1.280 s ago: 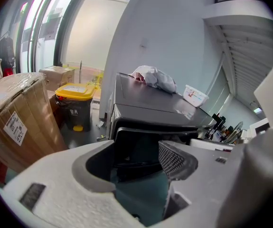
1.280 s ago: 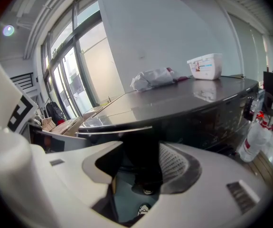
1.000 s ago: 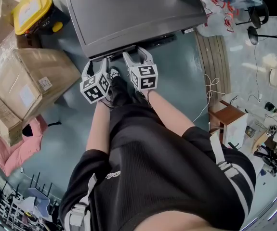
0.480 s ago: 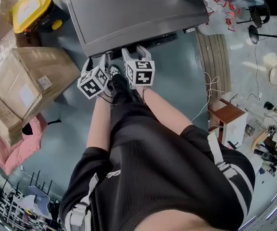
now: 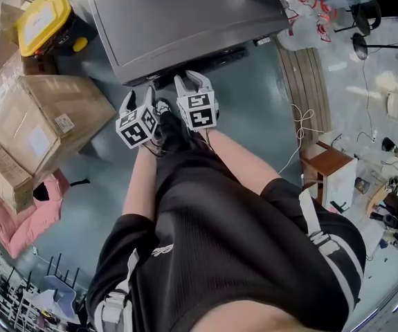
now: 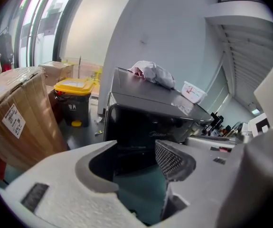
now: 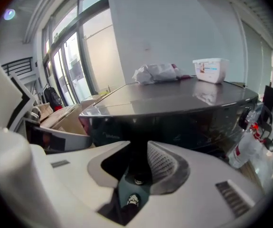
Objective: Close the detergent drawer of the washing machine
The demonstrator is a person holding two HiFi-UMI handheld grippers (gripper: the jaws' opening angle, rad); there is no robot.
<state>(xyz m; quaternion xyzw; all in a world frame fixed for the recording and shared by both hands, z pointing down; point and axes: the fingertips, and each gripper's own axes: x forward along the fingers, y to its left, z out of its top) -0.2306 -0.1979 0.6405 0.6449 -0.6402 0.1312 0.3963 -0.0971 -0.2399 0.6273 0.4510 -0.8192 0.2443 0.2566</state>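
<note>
The grey-topped washing machine (image 5: pixel 185 19) stands ahead of me, and its dark front (image 6: pixel 141 122) fills the left gripper view. I cannot pick out the detergent drawer on that dark front in any view. My left gripper (image 5: pixel 138 95) hangs just before the machine's front edge. Its jaws (image 6: pixel 136 148) have just been closing a little, and they stand apart with nothing between them. My right gripper (image 5: pixel 193 81) is beside it on the right. Its jaws (image 7: pixel 138 151) have just been closing to a narrow gap. Only the floor and a shoe show through that gap.
Cardboard boxes (image 5: pixel 43 116) and a yellow-lidded bin (image 5: pixel 43 16) crowd the left side. A pink cloth (image 5: pixel 25 216) lies near them. A crumpled cloth (image 7: pixel 155 72) and a white tub (image 7: pixel 210 70) sit on the machine's top. Bottles (image 5: pixel 309 12), a cable (image 5: pixel 299 130) and a wooden stool (image 5: pixel 327 168) are at the right.
Both grippers stay at the machine's front edge, almost where they were. The right gripper's marker cube has turned slightly.
</note>
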